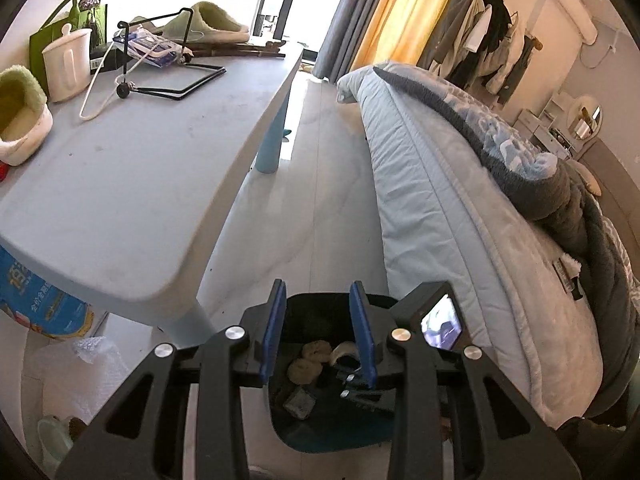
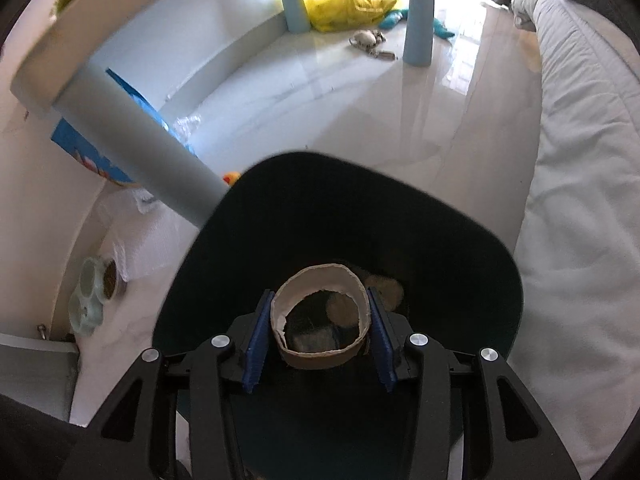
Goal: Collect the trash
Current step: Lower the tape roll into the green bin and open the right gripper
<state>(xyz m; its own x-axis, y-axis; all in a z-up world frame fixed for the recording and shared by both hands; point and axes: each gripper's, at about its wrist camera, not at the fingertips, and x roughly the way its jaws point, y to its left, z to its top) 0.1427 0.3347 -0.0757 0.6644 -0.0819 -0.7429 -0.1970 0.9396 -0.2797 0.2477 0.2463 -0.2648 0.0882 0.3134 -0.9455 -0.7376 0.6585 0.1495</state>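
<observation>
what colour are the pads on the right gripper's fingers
Dark blue pads, holding a cardboard ring; the right wrist view shows them best.

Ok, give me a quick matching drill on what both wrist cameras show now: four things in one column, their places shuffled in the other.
Things:
1. cardboard ring
2. white lidded jar
3. yellow bag
4. dark bin

Places:
A. on the floor by the far table legs
B. on the tabletop beside the green bag
C. between the right tongs, over the bin
D. on the floor between table and bed

Pairs: 1-C, 2-B, 3-A, 4-D
</observation>
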